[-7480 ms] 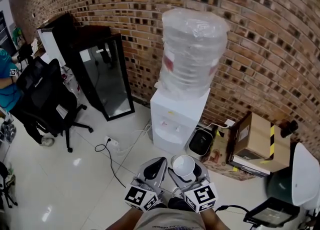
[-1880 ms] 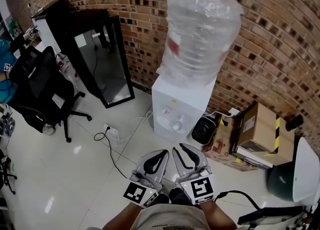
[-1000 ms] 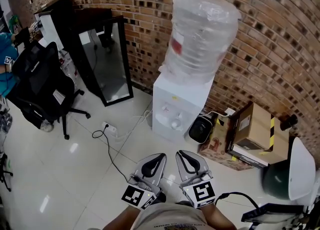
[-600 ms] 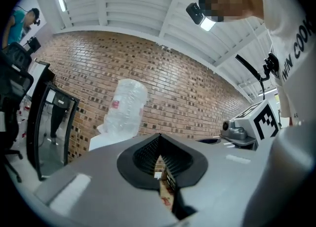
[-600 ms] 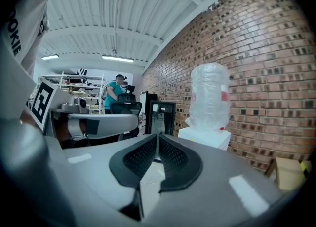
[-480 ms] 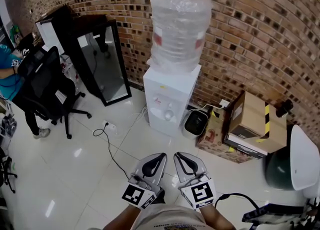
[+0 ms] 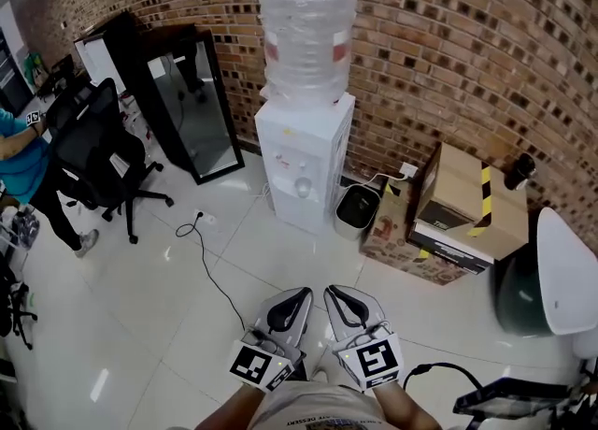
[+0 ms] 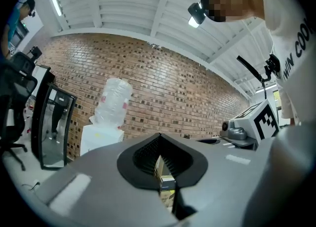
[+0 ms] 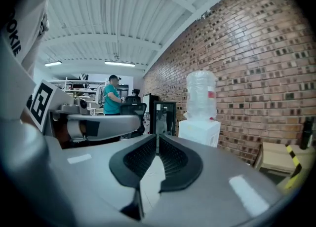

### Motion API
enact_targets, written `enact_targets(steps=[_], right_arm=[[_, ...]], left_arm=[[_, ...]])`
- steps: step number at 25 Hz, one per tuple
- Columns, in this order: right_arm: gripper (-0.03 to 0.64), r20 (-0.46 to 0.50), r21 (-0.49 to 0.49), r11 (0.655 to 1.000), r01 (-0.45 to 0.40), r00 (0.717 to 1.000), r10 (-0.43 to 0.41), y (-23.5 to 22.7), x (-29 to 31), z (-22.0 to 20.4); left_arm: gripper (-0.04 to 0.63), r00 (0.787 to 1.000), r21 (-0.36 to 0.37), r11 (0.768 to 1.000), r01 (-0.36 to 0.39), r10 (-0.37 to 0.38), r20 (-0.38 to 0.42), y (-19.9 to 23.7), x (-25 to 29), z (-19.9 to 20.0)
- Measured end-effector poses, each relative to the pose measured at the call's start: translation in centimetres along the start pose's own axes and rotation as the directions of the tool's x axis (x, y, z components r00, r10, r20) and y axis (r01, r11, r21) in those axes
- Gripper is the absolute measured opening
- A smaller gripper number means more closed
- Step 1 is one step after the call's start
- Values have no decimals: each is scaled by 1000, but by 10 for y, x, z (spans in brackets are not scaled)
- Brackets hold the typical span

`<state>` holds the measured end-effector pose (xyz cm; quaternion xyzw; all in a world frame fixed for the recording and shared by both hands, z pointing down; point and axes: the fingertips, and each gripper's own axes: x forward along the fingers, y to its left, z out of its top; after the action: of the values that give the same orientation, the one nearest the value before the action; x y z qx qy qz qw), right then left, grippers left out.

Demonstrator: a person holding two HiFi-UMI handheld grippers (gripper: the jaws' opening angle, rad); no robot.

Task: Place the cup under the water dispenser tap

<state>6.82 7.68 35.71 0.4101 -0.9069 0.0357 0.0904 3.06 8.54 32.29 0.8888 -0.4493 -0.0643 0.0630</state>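
The brick wall (image 7: 448, 35) backs the whole station, and the water dispenser (image 7: 304, 143) stands against it, presumably so that its cable reaches the socket behind. Its inverted bottle (image 7: 306, 26) is seated on top to feed the taps by gravity. Cardboard boxes (image 7: 467, 199) are stacked just beside it on the tiled floor (image 7: 187, 325), clear of the approach. The person stands well apart from the dispenser. The left gripper (image 7: 301, 293) and the right gripper (image 7: 331, 292) are held side by side close to the body. Both gripper views show the jaw tips meeting with nothing between them. I judge this a carrying-free rest posture. A small pale round form (image 7: 301, 187) sits in the tap recess. It is too small to confirm, but I judge it to be the cup, placed below the taps as the task requires.
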Motion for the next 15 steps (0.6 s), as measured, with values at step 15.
enact_targets(steps=[15], right_arm=[[20,65,-9,998,-57,996,58,47,-84,10]], left_arm=[[-10,999,70,997,-26,25,20,-81,-57,19]])
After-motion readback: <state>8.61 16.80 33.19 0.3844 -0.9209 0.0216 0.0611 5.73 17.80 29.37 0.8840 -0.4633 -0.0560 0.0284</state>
